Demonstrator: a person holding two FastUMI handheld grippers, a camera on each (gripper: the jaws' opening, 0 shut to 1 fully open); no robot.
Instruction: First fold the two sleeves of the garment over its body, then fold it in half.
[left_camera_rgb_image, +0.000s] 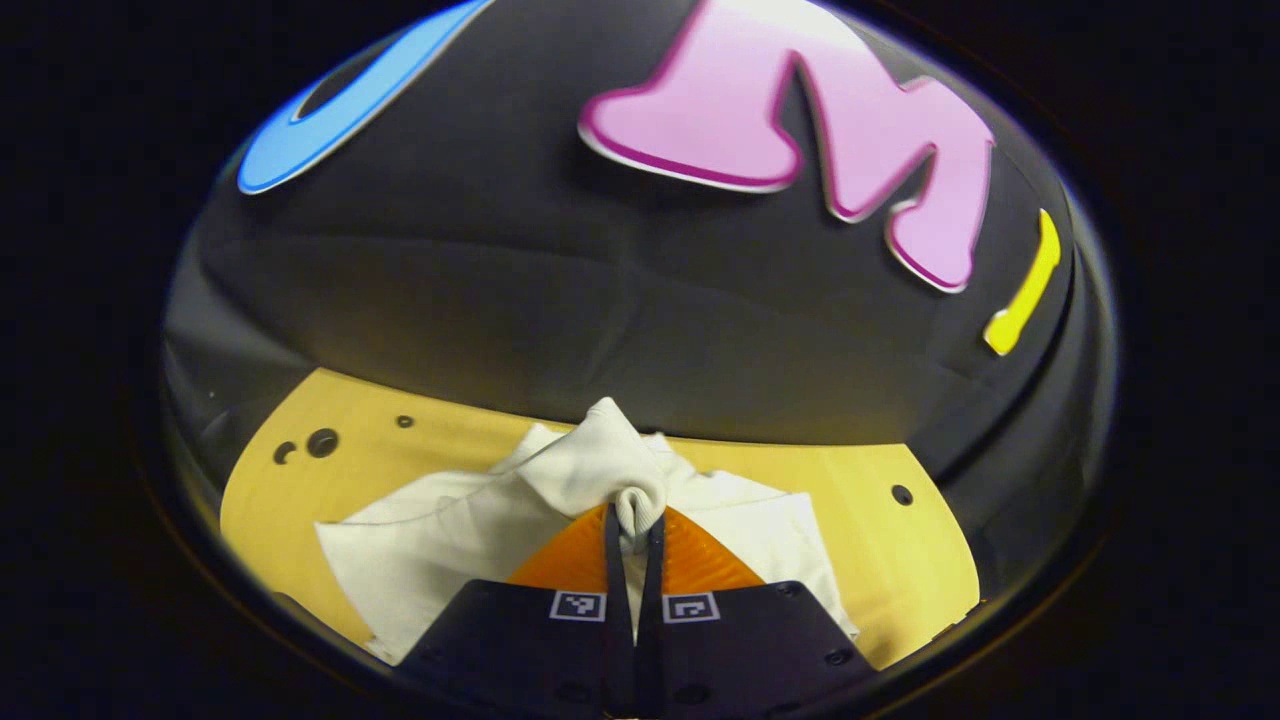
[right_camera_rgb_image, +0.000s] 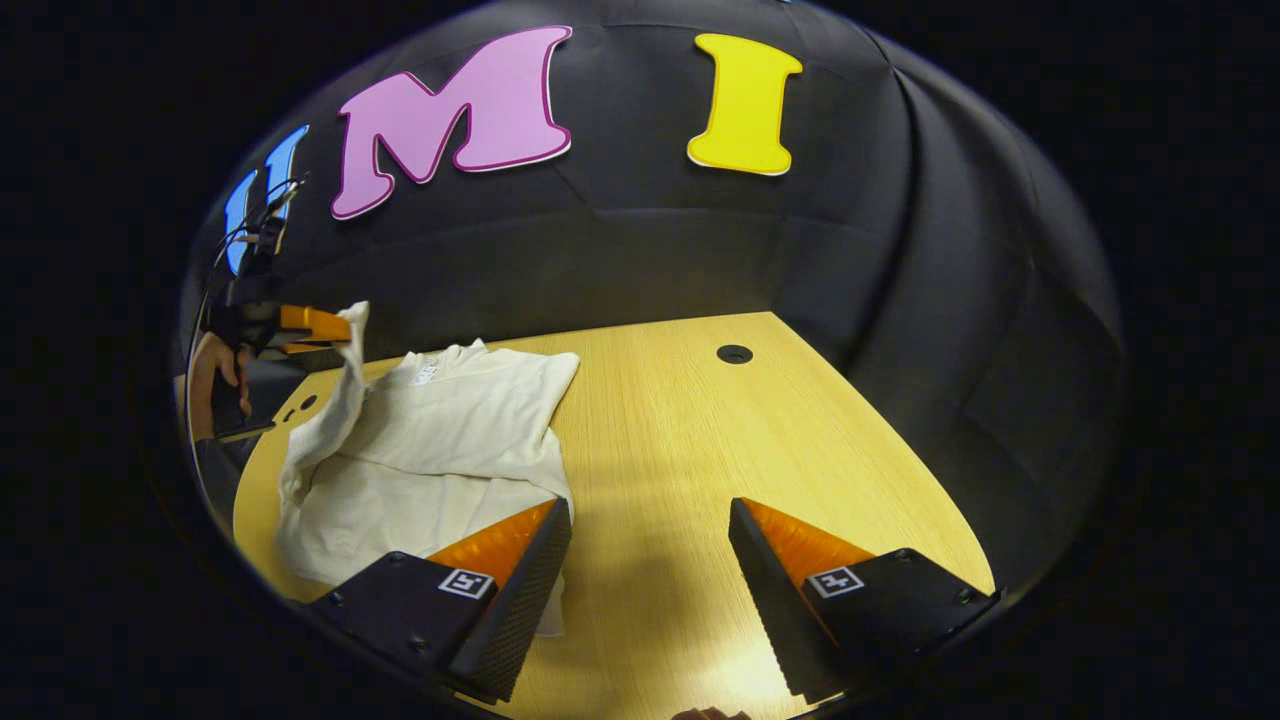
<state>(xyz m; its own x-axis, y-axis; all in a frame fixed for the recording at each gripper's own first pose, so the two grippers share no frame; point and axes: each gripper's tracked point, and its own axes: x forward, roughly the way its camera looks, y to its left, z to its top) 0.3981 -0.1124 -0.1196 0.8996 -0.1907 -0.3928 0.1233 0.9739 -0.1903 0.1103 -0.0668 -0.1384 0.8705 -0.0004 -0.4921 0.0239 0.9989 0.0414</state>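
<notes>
A white garment (right_camera_rgb_image: 440, 440) lies on the wooden table (right_camera_rgb_image: 700, 440), its body spread flat. In the left gripper view my left gripper (left_camera_rgb_image: 634, 525) is shut on a bunched sleeve (left_camera_rgb_image: 600, 465), lifted above the garment's body (left_camera_rgb_image: 420, 560). The right gripper view shows that same left gripper (right_camera_rgb_image: 335, 328) at the far left, held by a hand (right_camera_rgb_image: 205, 375), with the sleeve (right_camera_rgb_image: 340, 400) hanging from it as a raised strip. My right gripper (right_camera_rgb_image: 650, 520) stands open over bare table, to the right of the garment, with nothing between its fingers.
The table has a round cable hole (right_camera_rgb_image: 734, 353) near its far edge and small holes (left_camera_rgb_image: 322, 441) at the left. The booth's black cloth wall (right_camera_rgb_image: 700, 250) rises just behind the table. Bare wood (right_camera_rgb_image: 760, 440) lies to the right of the garment.
</notes>
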